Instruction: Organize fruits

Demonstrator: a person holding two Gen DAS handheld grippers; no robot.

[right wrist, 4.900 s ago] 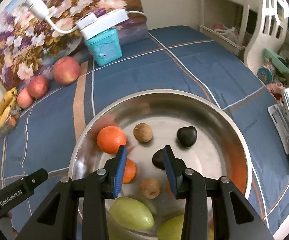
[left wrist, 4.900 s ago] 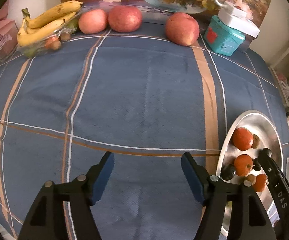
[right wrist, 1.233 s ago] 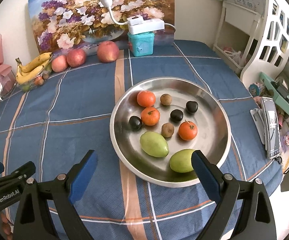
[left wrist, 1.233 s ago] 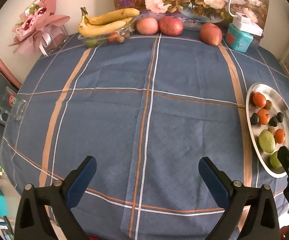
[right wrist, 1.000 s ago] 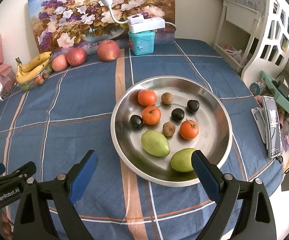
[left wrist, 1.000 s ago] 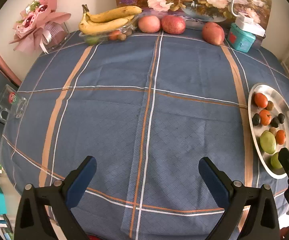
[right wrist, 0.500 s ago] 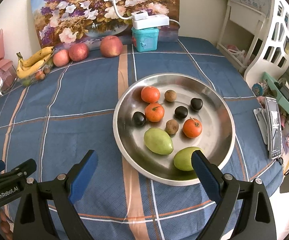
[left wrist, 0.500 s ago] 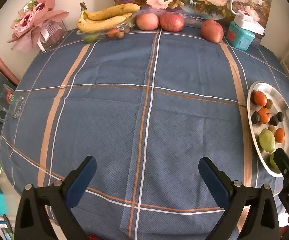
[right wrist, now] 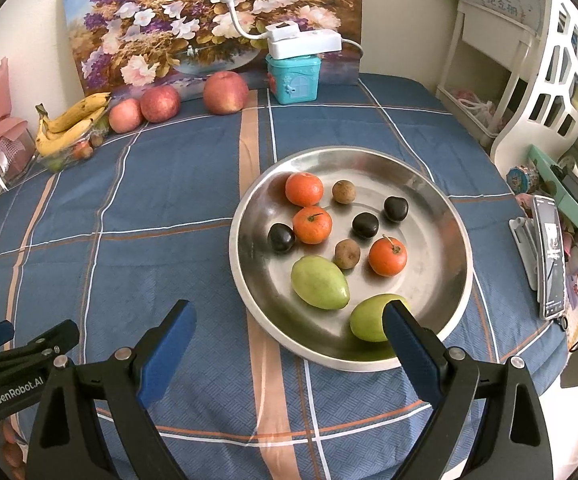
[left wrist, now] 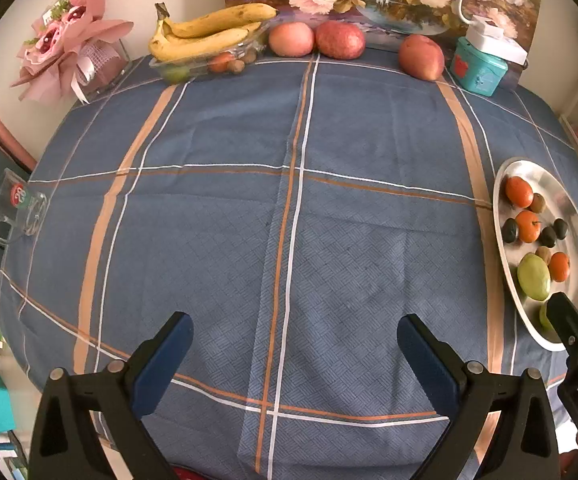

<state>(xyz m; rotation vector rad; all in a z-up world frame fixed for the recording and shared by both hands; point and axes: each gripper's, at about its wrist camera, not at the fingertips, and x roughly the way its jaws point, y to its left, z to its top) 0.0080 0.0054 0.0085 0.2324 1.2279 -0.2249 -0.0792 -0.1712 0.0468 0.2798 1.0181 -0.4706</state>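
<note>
A steel plate [right wrist: 445, 216] on the blue checked tablecloth holds three oranges [right wrist: 304, 189], two green mangoes [right wrist: 319, 283], dark plums [right wrist: 281, 237] and small brown fruits [right wrist: 344, 191]. The plate also shows at the right of the left wrist view [left wrist: 503, 184]. My right gripper [right wrist: 289, 326] is open and empty, raised above the near edge of the plate. My left gripper [left wrist: 292, 342] is open and empty over the near middle of the table. Three apples [left wrist: 339, 40] and bananas [left wrist: 209, 32] sit at the far edge.
A teal box [right wrist: 293, 75] with a white power strip stands at the back by a flower painting [right wrist: 193, 12]. A pink bouquet [left wrist: 69, 52] and a glass mug [left wrist: 17, 208] are at the left. A phone [right wrist: 552, 252] and a white chair [right wrist: 561, 80] are at the right.
Both grippers have opened wide and pulled back and up from the plate since the earliest frames. In the last second both views shifted only slightly.
</note>
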